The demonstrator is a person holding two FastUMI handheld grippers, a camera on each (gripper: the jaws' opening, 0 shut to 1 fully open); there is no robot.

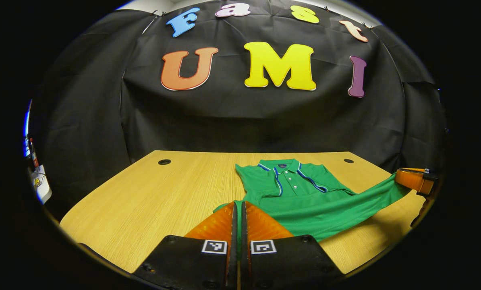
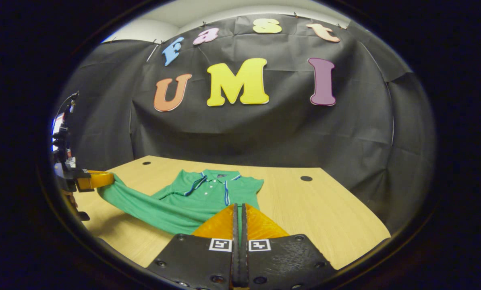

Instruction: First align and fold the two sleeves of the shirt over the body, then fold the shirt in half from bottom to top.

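Observation:
A green polo shirt with white-and-blue trim lies on the wooden table, collar toward the far wall, its sleeves folded in over the body. My left gripper is shut on one corner of the bottom hem. The right gripper grips the other corner at the far right, holding it above the table, so the hem stretches between them. In the right gripper view my right gripper is shut on the shirt, and the left gripper pinches the raised corner at the left.
Round cable holes sit near the table's far corners. Bare wood lies to either side of the shirt. Some equipment and cables stand off the table's edge by the black cloth wall.

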